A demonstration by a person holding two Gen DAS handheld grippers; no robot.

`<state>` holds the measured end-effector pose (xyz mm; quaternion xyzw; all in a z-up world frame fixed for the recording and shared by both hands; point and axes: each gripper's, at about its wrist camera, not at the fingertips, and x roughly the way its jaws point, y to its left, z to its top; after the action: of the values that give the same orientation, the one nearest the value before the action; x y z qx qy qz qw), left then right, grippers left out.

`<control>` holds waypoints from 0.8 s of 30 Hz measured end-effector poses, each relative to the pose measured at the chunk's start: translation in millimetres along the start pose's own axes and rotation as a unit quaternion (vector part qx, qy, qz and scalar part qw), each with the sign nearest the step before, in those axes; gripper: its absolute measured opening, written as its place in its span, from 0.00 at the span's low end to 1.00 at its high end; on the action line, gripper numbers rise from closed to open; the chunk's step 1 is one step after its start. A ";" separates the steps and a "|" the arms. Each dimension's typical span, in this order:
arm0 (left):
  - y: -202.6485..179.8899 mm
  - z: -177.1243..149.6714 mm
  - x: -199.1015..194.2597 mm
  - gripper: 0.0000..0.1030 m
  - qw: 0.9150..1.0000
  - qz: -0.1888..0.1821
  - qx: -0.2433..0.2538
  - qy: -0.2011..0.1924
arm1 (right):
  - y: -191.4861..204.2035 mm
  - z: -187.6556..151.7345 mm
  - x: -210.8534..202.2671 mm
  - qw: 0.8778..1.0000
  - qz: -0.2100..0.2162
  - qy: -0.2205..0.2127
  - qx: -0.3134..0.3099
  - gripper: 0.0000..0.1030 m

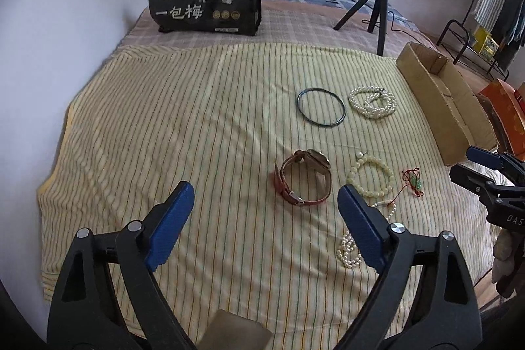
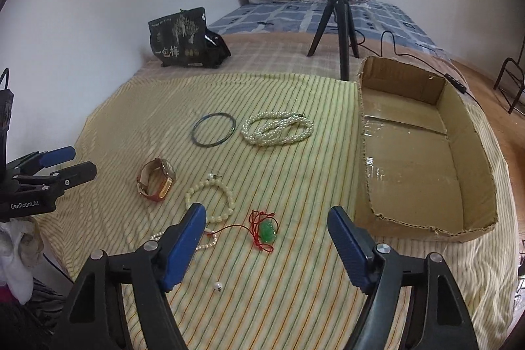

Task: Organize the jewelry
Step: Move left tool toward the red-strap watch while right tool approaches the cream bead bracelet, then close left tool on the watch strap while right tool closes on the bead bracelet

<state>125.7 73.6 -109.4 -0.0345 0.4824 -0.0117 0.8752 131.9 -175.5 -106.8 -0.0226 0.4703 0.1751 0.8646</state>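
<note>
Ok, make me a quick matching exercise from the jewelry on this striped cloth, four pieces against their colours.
Things:
1. watch strap
2. thin bangle
3. pendant
4. coiled pearl necklace

Colours:
A. white
B. green, on red cord
C. reddish brown
D. dark metal

Pairs: 1-C, 2-D, 3-B, 4-A

We are counting one watch (image 2: 157,184), one dark bangle (image 2: 214,129), one pearl necklace (image 2: 277,129), one pale bead bracelet (image 2: 210,200), one pearl strand (image 1: 349,248), one green pendant (image 2: 268,231), one loose bead (image 2: 218,285), one cardboard box (image 2: 423,166).
</note>
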 end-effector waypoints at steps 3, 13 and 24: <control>4.2 -3.1 13.2 0.66 0.999 -0.018 -0.007 0.029 | 2.4 0.9 14.8 1.000 0.011 0.021 -0.001 0.69; 11.7 -2.4 36.0 0.48 0.994 -0.059 -0.056 0.069 | 18.4 10.2 43.9 0.998 0.025 0.055 -0.022 0.53; 5.5 10.0 68.3 0.39 0.992 -0.058 -0.062 0.091 | 24.6 10.0 71.2 0.995 0.042 0.081 -0.029 0.43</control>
<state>170.5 75.9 -162.1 -0.1156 0.5572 -0.0351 0.8216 167.3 -130.4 -156.6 -0.0418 0.5343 0.2222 0.8145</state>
